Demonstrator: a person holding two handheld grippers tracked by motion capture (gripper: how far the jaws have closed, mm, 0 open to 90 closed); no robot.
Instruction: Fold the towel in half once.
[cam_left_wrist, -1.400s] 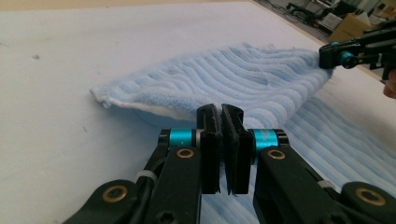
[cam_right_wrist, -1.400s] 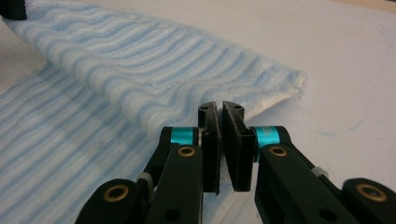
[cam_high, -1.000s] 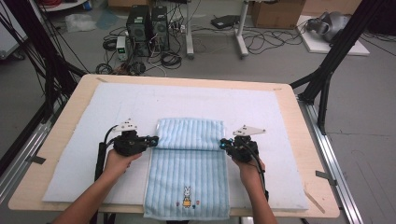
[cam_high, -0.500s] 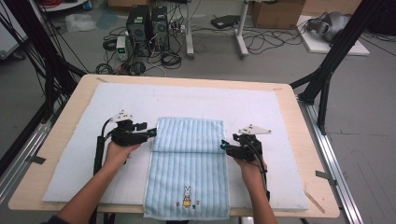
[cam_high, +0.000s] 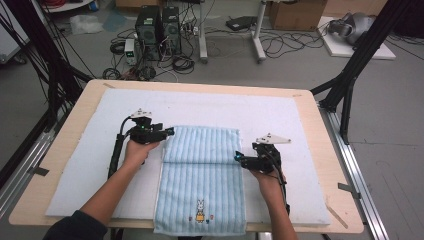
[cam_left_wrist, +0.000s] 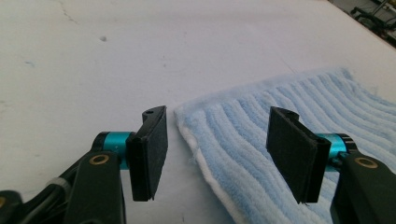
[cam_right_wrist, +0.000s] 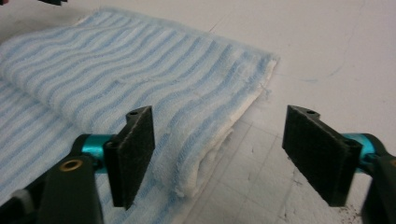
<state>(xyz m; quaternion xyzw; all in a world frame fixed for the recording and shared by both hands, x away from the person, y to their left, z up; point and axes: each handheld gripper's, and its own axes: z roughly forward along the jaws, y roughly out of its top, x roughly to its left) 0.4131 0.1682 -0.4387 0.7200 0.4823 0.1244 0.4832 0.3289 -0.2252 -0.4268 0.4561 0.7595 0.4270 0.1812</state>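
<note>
On the white padded mat (cam_high: 75, 170) covering the wooden table (cam_high: 345, 200), the pale blue striped terry towel with a small rabbit motif (cam_high: 202, 200) lies before you, its near end hanging at the table's front edge and its far part folded back over the middle. The cloth looks soft, light and limp; it should sag when lifted, so take it at corners or along the folded edge, pinching both layers. Your right gripper (cam_right_wrist: 219, 154) has just been opening; its jaws stand wide astride the fold's right end, touching nothing. Farther off, your left gripper (cam_left_wrist: 217, 154) has likewise just been opening, its jaws apart around the far left corner, holding nothing.
</note>
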